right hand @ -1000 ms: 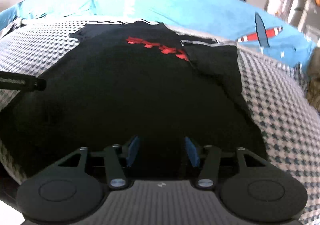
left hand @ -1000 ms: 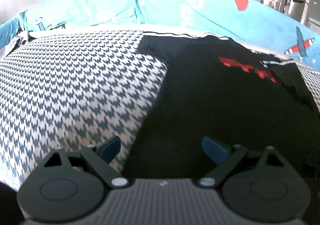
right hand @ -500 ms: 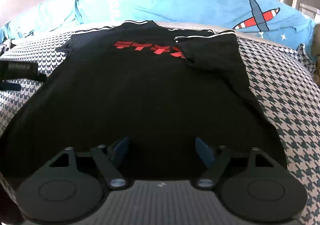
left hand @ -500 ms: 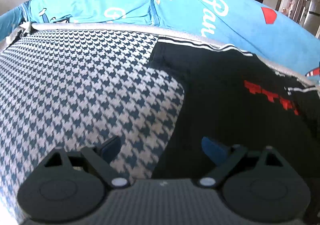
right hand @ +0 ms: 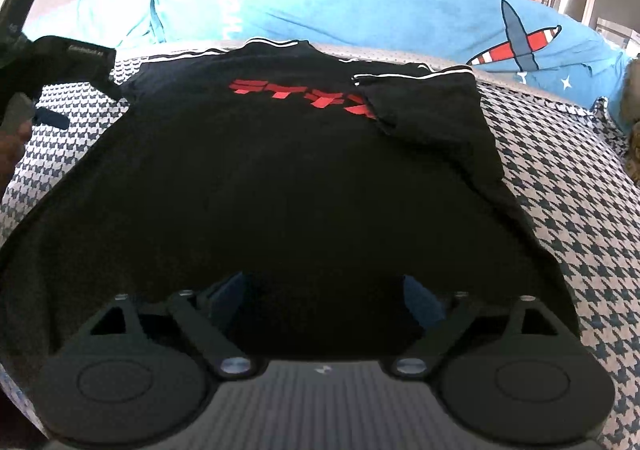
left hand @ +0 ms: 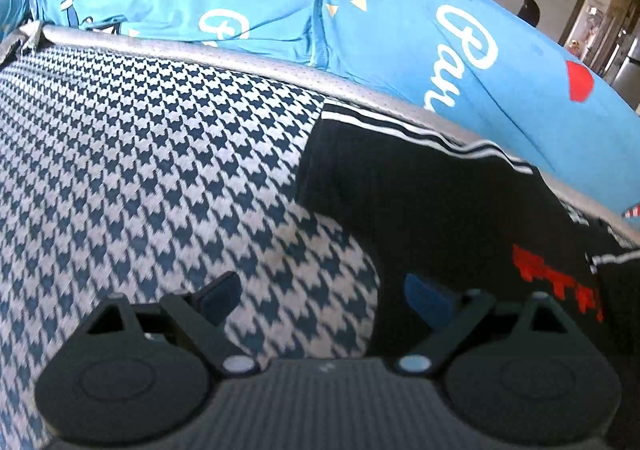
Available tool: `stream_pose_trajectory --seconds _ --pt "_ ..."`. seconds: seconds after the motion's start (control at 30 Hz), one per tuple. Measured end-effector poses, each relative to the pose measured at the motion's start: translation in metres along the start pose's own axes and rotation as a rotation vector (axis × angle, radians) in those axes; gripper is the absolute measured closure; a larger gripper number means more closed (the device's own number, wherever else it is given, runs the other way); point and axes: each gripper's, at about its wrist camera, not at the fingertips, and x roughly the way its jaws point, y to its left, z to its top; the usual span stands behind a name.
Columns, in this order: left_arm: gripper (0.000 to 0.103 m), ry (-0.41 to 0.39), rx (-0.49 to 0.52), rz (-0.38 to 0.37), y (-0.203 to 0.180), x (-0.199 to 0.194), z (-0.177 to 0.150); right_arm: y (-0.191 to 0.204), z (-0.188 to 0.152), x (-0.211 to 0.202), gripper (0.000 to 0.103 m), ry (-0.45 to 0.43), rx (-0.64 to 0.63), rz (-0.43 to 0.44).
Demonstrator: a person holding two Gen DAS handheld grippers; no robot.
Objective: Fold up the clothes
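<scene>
A bed covered in blue-and-white houndstooth fabric [right hand: 560,178] fills both views, backed by a long bright-blue printed cushion with plane and script motifs [right hand: 400,10]. My black T-shirt with red chest lettering and white-striped trim [right hand: 300,178] lies spread flat across the bed, its collar edge touching the grey piped seam at the foot of the cushion; its right sleeve is folded inward over the chest, covering the end of the lettering. My left gripper [left hand: 320,294] is spread wide and holds nothing, one fingertip over bare houndstooth, the other over the shirt's left edge just below the sleeve. My right gripper [right hand: 324,294] is likewise parted and empty, above the shirt's lower hem. Bare houndstooth lies to the shirt's left and right
</scene>
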Motion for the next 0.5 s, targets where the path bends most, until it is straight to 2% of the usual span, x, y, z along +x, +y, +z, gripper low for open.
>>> stream_pose_trajectory --seconds 0.17,0.5 --pt "0.011 0.039 -0.075 -0.03 0.011 0.022 0.013 0.0 0.001 0.002 0.01 0.006 0.005 -0.002" --pt "0.01 0.032 -0.103 -0.101 0.011 0.041 0.034 0.001 0.002 0.002 0.008 0.011 0.006 -0.005"
